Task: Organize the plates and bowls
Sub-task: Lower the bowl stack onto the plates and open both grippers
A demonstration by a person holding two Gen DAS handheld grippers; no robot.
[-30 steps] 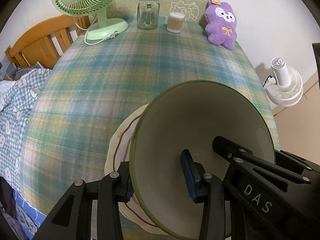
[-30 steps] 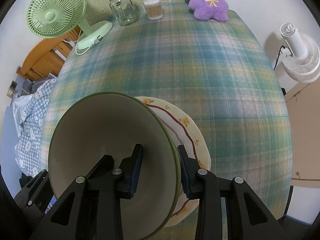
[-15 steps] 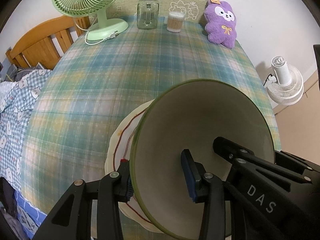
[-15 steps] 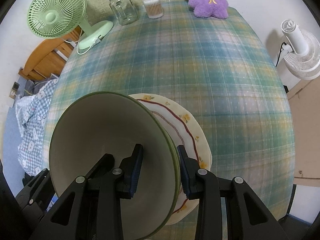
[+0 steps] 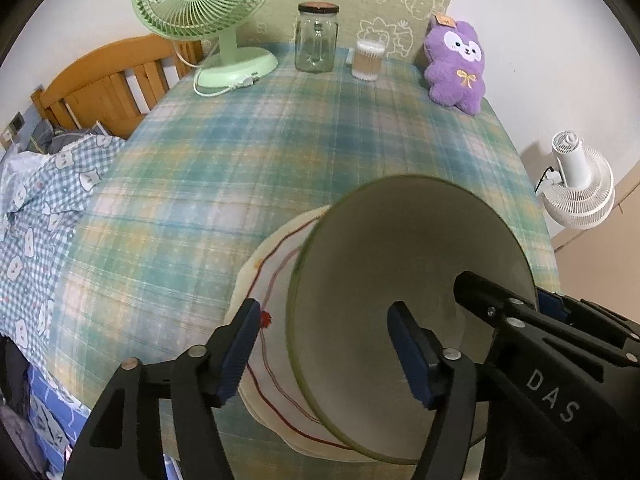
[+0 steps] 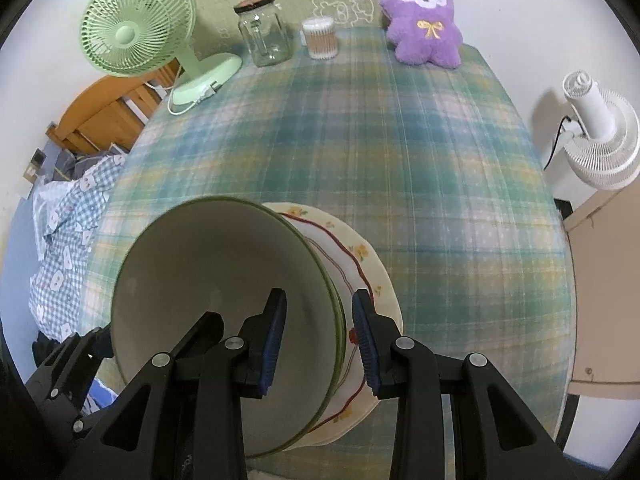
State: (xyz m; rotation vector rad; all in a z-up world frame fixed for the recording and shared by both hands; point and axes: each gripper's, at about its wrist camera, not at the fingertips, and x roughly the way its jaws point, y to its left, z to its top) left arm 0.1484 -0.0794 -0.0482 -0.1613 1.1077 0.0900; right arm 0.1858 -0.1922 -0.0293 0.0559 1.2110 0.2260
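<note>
One green-rimmed bowl (image 5: 412,276), cream inside, tilted on edge over one scalloped plate (image 6: 360,264) with red lines and yellow flowers. Plate flat on the plaid-clothed worktop (image 5: 248,168), near its front edge. Two grippers, one at each side of the bowl's rim. Left gripper (image 5: 324,350) with fingers wide apart, straddling the rim: one blue pad outside over the plate, the other inside the bowl, neither clearly touching. Right gripper (image 6: 318,338) with fingers (image 6: 272,340) narrower, one pad inside, one outside; actual pinch on the wall impossible to tell. Along the far edge, well apart from the dishes: one green desk fan (image 5: 204,8), one glass jar (image 5: 316,38) with dark lid, one tub of cotton swabs (image 5: 367,60), one purple plush bunny (image 5: 456,66). Beyond the worktop's right side, one white floor fan (image 6: 600,136). At left, a wooden bed frame (image 5: 108,84) with checked bedding (image 5: 36,200).
</note>
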